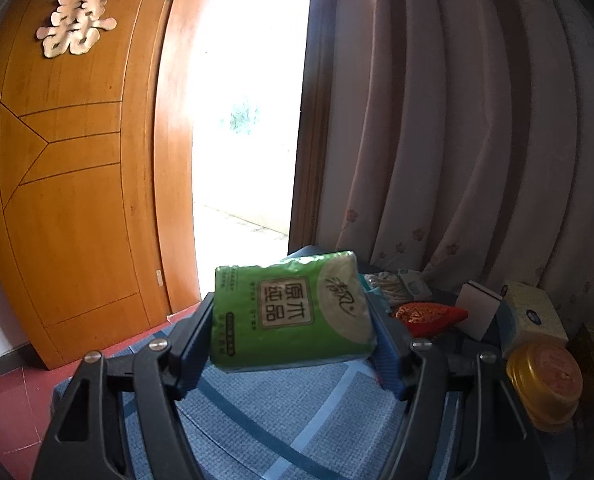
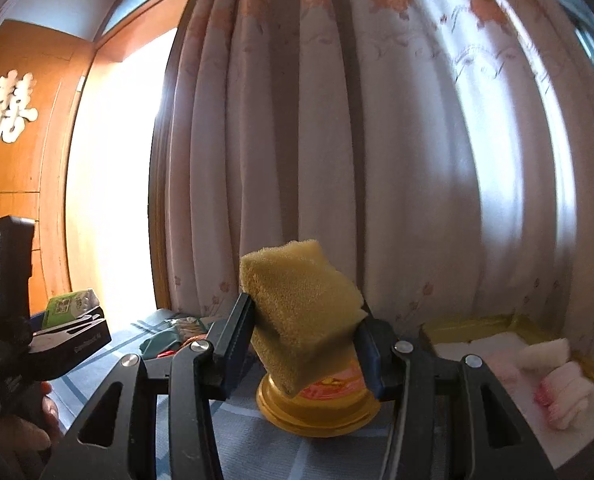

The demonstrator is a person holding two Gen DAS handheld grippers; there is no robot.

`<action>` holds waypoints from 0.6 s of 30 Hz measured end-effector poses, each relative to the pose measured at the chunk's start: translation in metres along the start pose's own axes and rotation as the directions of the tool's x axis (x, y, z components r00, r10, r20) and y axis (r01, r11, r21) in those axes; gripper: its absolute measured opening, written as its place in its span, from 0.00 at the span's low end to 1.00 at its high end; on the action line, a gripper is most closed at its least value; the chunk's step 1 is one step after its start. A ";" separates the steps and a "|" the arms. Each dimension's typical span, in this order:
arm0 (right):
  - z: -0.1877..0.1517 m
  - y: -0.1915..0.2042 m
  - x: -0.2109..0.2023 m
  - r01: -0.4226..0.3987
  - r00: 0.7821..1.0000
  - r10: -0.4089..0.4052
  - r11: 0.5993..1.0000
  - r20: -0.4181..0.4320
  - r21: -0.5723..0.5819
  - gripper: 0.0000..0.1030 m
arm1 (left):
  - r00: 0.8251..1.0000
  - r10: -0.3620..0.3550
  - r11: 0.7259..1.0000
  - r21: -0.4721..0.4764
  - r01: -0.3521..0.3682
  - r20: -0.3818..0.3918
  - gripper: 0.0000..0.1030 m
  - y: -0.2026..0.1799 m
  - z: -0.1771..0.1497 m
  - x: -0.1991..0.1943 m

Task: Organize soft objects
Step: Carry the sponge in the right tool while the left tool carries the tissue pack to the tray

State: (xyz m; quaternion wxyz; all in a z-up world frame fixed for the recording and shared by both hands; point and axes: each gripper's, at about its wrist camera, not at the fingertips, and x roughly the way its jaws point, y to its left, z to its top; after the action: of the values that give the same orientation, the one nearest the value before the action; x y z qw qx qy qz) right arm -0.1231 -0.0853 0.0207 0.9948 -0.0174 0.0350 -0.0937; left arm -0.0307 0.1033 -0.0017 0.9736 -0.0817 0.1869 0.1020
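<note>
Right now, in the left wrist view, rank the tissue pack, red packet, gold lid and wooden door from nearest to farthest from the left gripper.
1. Tissue pack, clamped in the left gripper.
2. Red packet, just right.
3. Gold lid, far right.
4. Wooden door, background left.

The sponge [image 2: 303, 316] hides part of the gold tin [image 2: 317, 408] behind it.

A lived-in home room. A wooden door [image 1: 69, 184] with a double-happiness ornament [image 1: 75, 22] stands left of the left claw [image 1: 293, 320], a bright open doorway [image 1: 249, 112] ahead. Floral curtains [image 2: 377, 140] hang beyond the right claw [image 2: 305, 336]. A blue plaid cloth [image 1: 281, 412] covers the bench, household packets lying around.
</note>
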 end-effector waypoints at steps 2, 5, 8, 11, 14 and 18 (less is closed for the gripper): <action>0.000 0.000 -0.007 0.007 1.000 -0.006 1.000 0.019 -0.018 0.49 | 1.000 -0.002 1.000 0.006 0.002 0.006 0.68 -0.003 -0.001 -0.002; -0.001 -0.003 -0.012 0.020 0.999 -0.019 1.000 0.035 -0.018 0.49 | 1.000 -0.012 1.000 0.012 0.012 0.010 0.68 -0.006 -0.003 -0.006; -0.001 -0.008 -0.012 0.030 0.999 -0.030 1.000 0.027 -0.002 0.49 | 1.000 -0.025 1.000 0.019 0.024 0.007 0.68 -0.011 -0.004 -0.007; -0.001 -0.013 -0.011 0.041 0.999 -0.041 0.999 0.016 0.018 0.49 | 0.999 -0.037 0.999 0.033 0.037 0.006 0.68 -0.017 -0.005 -0.010; -0.001 -0.016 -0.012 0.046 0.999 -0.047 0.999 0.015 0.022 0.49 | 0.999 -0.050 0.997 0.052 0.050 0.003 0.68 -0.024 -0.006 -0.012; -0.001 -0.020 -0.012 0.054 0.998 -0.054 0.998 0.008 0.028 0.49 | 0.997 -0.071 0.994 0.087 0.071 -0.008 0.68 -0.038 -0.008 -0.014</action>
State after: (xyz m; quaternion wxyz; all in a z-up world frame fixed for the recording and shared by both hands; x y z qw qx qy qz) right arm -0.1380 -0.1024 0.0217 0.9922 -0.0048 0.0289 -0.1210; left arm -0.0375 0.0623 0.0005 0.9789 -0.0458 0.1903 0.0588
